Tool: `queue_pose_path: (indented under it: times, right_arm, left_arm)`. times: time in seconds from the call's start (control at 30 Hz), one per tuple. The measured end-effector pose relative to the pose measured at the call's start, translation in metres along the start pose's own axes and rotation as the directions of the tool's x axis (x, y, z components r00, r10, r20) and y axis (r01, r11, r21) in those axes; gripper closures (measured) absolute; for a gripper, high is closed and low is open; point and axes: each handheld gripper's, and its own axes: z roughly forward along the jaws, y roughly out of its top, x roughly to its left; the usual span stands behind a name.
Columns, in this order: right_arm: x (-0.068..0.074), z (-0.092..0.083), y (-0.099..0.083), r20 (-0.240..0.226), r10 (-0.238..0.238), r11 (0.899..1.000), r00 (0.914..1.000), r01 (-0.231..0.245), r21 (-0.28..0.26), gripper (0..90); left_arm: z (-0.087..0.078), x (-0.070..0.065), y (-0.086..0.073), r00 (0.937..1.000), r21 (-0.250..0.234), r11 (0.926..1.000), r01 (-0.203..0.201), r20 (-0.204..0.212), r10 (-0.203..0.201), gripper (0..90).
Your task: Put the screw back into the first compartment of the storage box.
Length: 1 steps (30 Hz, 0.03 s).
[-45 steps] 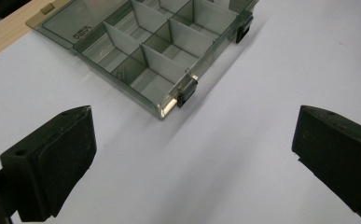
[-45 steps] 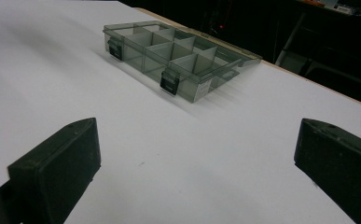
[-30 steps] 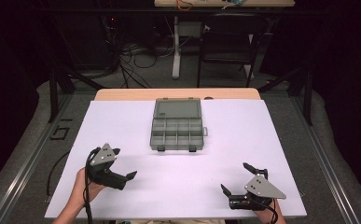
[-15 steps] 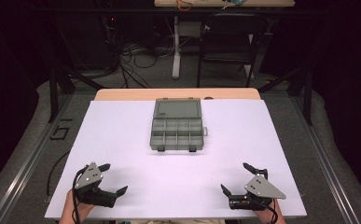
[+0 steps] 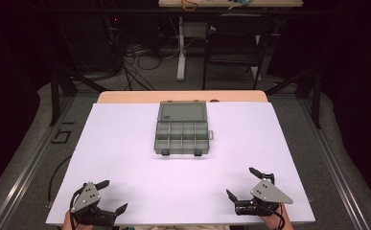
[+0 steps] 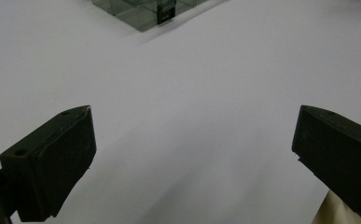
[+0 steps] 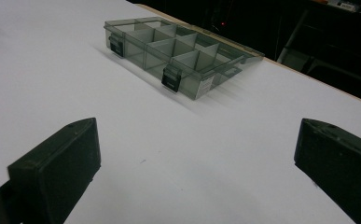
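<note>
A grey see-through compartment box lies open at the middle far part of the white table, its lid laid back and its several compartments showing nothing inside. The box has two dark latches on its near wall; a corner of it peeks in at the top of the left gripper view. My left gripper rests at the table's near left corner, open, nothing between its jaws. My right gripper sits at the near right, open too, with only bare table between its jaws.
A wooden table edge shows behind the white sheet. Beyond it stand a dark chair, cables on the floor and another table's legs. Wide bare white surface lies between both grippers and the box.
My left gripper has drawn back toward the near left corner of the table, away from the box. The right gripper has stayed where it was.
</note>
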Motion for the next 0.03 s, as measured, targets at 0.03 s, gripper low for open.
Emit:
queue_pose_path:
  times: [0.03]
  right_arm:
    - [0.0004, 0.0016, -0.0004, 0.008, 0.003, 1.000, 1.0000, -0.003, -0.017, 0.0]
  left_arm:
    - [-0.0001, 0.0008, -0.0002, 1.0000, 0.001, 1.0000, 0.005, 0.004, -0.005, 0.0]
